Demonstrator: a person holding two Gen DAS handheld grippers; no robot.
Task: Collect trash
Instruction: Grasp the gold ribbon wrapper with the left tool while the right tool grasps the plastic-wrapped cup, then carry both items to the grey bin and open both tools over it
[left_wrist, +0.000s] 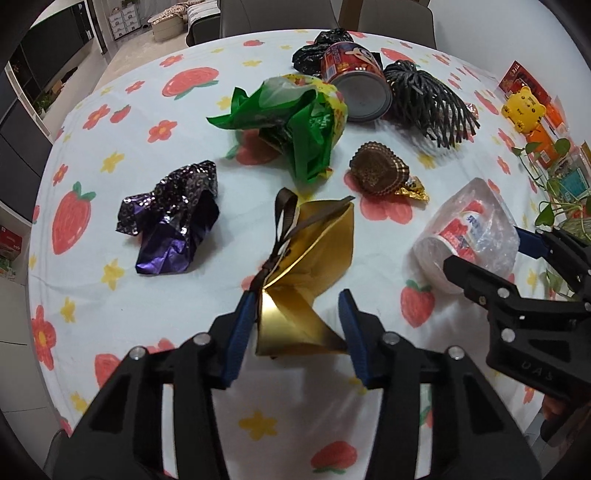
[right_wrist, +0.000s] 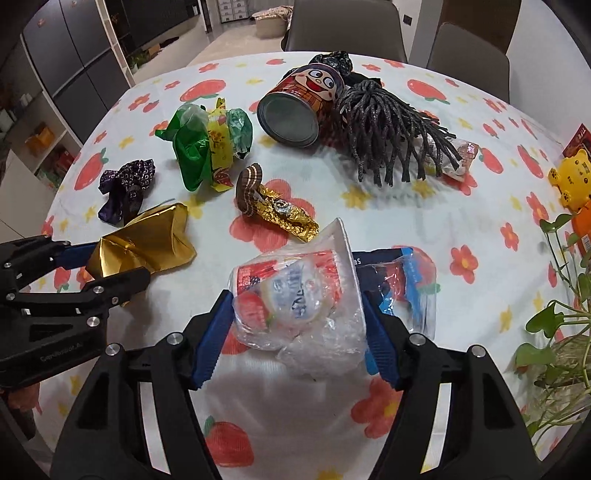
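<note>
On a strawberry-print tablecloth (left_wrist: 177, 295), the left gripper (left_wrist: 295, 325) points steeply down with its 2 blue pads (left_wrist: 240, 325) straddling a crumpled gold wrapper (left_wrist: 314, 251); the left pad touches the foil, the right pad stands just clear. To the right, the right gripper (right_wrist: 295, 328), equally steep, has its jaws spread wide around a plastic-wrapped cup (right_wrist: 295, 295) lying on its side, both pads against it.
</note>
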